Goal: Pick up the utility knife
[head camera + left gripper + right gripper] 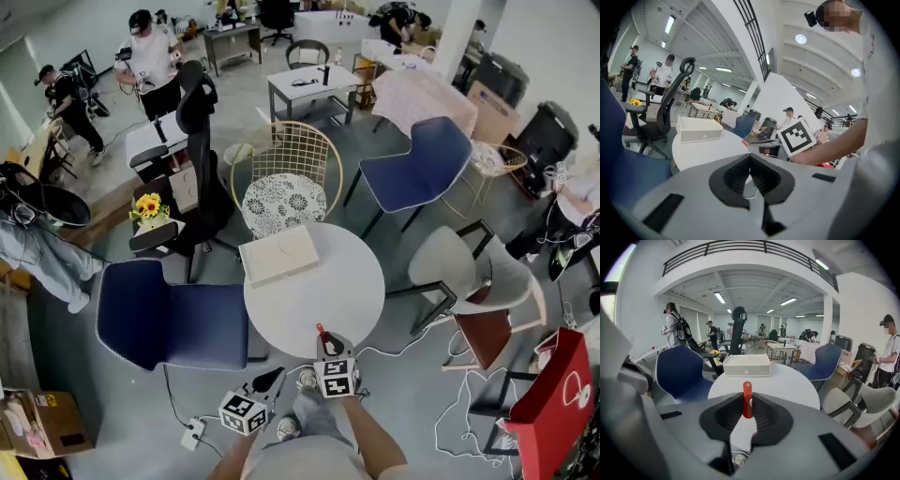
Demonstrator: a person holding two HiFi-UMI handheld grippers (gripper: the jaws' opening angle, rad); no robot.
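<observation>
The utility knife (747, 398) is a slim red bar standing upright between the black pads of my right gripper (747, 405), which is shut on it. In the head view that gripper (323, 337) hangs over the near edge of the round white table (352, 286), with the knife (322, 332) sticking out of its tip. My left gripper (272, 378) hovers lower left of it, off the table edge. Its pads (761, 176) meet at the tips with nothing between them. In the left gripper view the right gripper's marker cube (797, 137) is close on the right.
A flat white box (278, 255) lies on the table's far left part. Chairs ring the table: a blue one (173, 323) at the left, a grey one (450, 267) at the right, a wire one (286, 178) behind. A power strip (192, 433) and cables lie on the floor.
</observation>
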